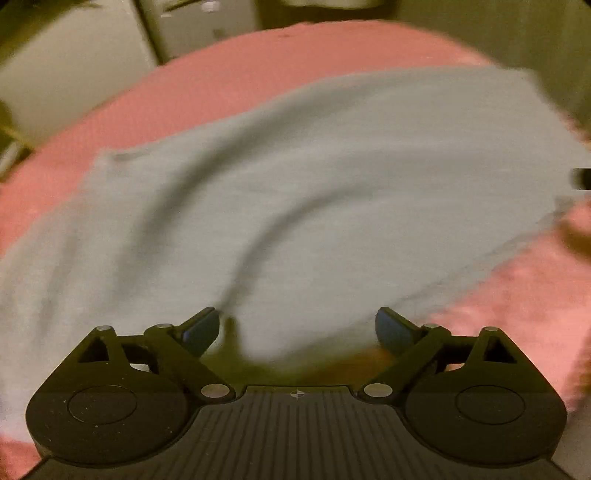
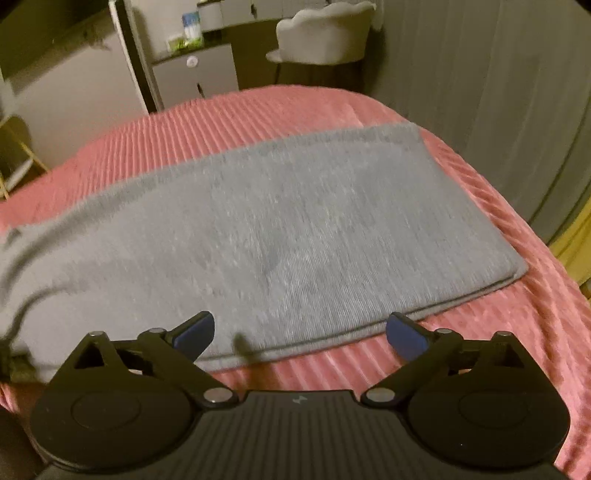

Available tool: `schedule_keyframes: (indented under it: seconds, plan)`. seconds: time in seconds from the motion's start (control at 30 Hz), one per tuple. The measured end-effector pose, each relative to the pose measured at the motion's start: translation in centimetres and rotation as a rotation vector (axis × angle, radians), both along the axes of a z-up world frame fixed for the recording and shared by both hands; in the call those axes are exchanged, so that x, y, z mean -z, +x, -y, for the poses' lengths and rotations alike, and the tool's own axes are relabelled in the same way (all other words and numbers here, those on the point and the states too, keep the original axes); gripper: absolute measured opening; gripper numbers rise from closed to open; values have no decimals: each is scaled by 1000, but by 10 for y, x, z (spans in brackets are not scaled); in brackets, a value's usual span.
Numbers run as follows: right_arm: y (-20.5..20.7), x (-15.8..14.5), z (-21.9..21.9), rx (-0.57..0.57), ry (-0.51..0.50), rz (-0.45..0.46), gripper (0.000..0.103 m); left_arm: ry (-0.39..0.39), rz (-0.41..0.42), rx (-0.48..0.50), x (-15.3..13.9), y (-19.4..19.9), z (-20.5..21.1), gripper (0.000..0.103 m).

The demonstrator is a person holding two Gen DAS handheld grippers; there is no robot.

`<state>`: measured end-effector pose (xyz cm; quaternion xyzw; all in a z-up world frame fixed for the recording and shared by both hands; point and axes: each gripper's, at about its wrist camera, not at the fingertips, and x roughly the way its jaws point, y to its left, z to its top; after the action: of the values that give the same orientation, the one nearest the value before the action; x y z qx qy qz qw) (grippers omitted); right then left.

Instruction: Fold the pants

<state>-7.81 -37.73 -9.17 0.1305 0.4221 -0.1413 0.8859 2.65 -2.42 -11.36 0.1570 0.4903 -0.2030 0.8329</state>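
Observation:
Grey pants (image 2: 288, 229) lie folded lengthwise across a pink ribbed bedspread (image 2: 258, 114), their doubled edge running along the near side. In the right wrist view my right gripper (image 2: 300, 334) hovers over that near edge, open, with nothing between its blue pads. The left wrist view is blurred. It shows the same grey pants (image 1: 295, 192) with long creases on the bedspread (image 1: 221, 74). My left gripper (image 1: 297, 330) stands open above the near part of the cloth, and its pads hold nothing.
Beyond the bed stand a white cabinet (image 2: 195, 77) with small items on top and a pale upholstered chair (image 2: 325, 33). A grey curtain (image 2: 498, 110) hangs at the right. A light wooden frame (image 2: 18, 162) stands at the far left.

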Motion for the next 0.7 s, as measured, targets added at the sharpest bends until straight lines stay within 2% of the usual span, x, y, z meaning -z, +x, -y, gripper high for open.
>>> schedule_keyframes:
  seconds: [0.03, 0.1, 0.13, 0.17, 0.23, 0.27, 0.33, 0.43, 0.57, 0.7]
  plan:
    - [3, 2, 0, 12, 8, 4, 100, 25, 43, 3, 2, -4, 7, 96]
    - [6, 4, -6, 29, 32, 9, 102, 152, 147, -17, 9, -3, 23, 96]
    - [3, 6, -2, 43, 59, 9, 102, 159, 138, -9, 12, -1, 27, 96]
    - [1, 7, 1, 58, 78, 14, 102, 123, 80, 1, 16, 2, 29, 96]
    - [-4, 8, 12, 95, 130, 45, 102, -51, -110, 37, 23, 11, 26, 99]
    - [-8, 8, 18, 117, 157, 65, 103, -69, -115, 55, 25, 9, 29, 103]
    - [-15, 5, 30, 163, 197, 100, 103, -26, -87, 128, 26, 1, 38, 103]
    - [-22, 3, 48, 256, 150, 101, 103, -146, -96, 203, 16, -10, 33, 103]
    - [-34, 4, 69, 352, 105, 78, 103, -217, -88, 168, 10, -15, 22, 103]
    - [-40, 10, 81, 360, 160, 100, 103, -316, -31, 109, -7, -8, 6, 103]
